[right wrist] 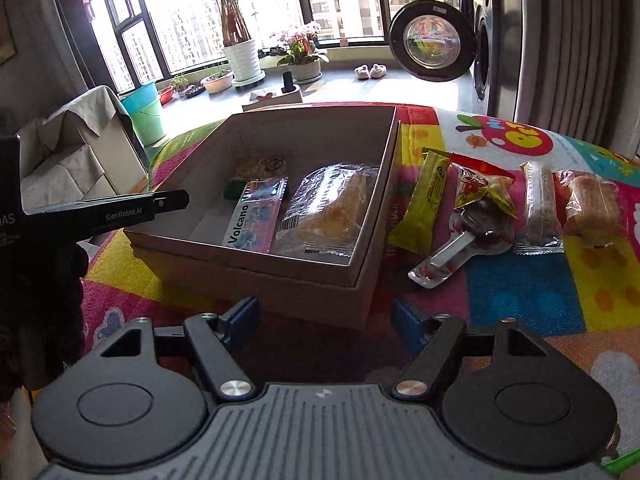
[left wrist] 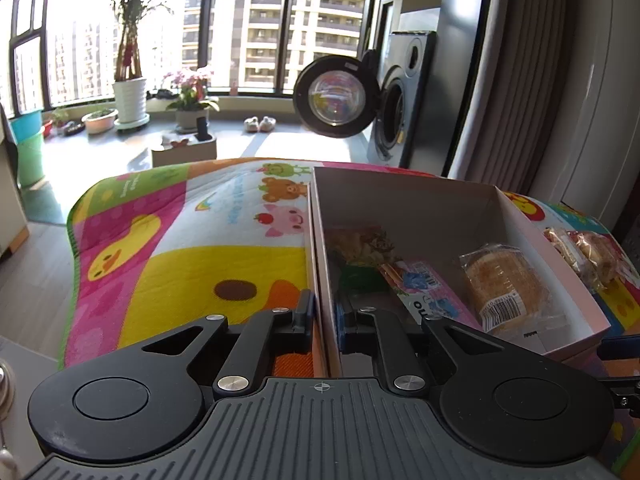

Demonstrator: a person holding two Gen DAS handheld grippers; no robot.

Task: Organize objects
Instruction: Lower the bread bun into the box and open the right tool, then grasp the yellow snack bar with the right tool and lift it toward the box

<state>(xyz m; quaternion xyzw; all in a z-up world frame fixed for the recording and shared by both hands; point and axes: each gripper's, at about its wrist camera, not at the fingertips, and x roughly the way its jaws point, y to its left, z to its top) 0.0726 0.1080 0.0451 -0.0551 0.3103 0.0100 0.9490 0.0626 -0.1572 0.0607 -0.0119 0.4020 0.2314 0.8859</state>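
Cardboard box [right wrist: 280,216] standing on a table covered by a cartoon-print cloth [left wrist: 192,240], partly filled with snacks. Inside lie a wrapped bread bun [right wrist: 324,212], a pink "Volcano" packet [right wrist: 256,216] and, toward the far wall, a smaller packet with a green item beside it. Still outside, on the cloth just right of the box, lie a yellow snack packet [right wrist: 424,200], a candy bag with a red top [right wrist: 484,188], a clear spoon-shaped pack [right wrist: 452,252], a cereal bar [right wrist: 540,208] and a wrapped pastry [right wrist: 592,208] nearest the table's right edge. The left gripper [left wrist: 323,316] is clamped on the box's left wall, one finger outside and one inside, steadying it. The right gripper [right wrist: 324,312] stands with jaws apart and nothing between them, low at the box's near wall. The step in hand appears to be fetching the next loose item. To do it well, keep the left grip firm so that the box does not slide, swing the right gripper to the yellow packet as the nearest piece, pinch it across its narrow width near the middle, lift clear of the rim and set it in the free space along the box's far wall, without crushing the bun.
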